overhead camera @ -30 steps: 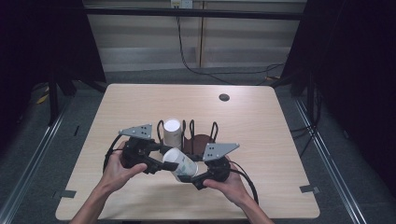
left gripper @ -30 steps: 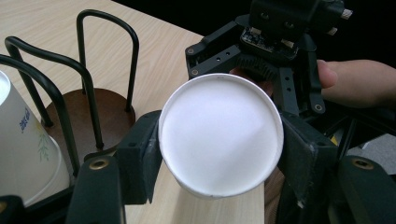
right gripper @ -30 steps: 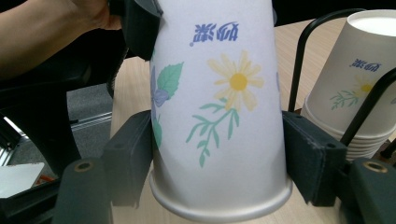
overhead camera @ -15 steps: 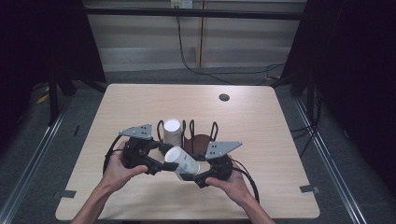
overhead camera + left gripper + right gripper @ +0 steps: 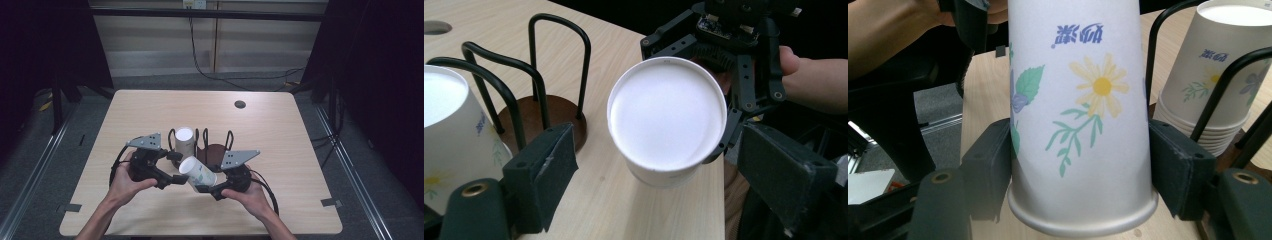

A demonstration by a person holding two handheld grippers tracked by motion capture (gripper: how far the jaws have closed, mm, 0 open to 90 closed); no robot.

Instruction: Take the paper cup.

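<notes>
Between right gripper [image 5: 1080,170] jaws — paper cup [image 5: 1080,100]; clamped.

A wooden table [image 5: 150,115] carries a black wire rack [image 5: 207,142] on a brown base at its centre. A stack of cups [image 5: 184,142] stands at the rack's 9 o'clock. A dark hole [image 5: 240,104] sits at 1 o'clock.

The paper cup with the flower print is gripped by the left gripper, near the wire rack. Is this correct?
Not quite. The right gripper grips the paper cup, pads pressing its sides, as the right gripper view shows. The left gripper is open around its base. It is near the wire rack.
</notes>
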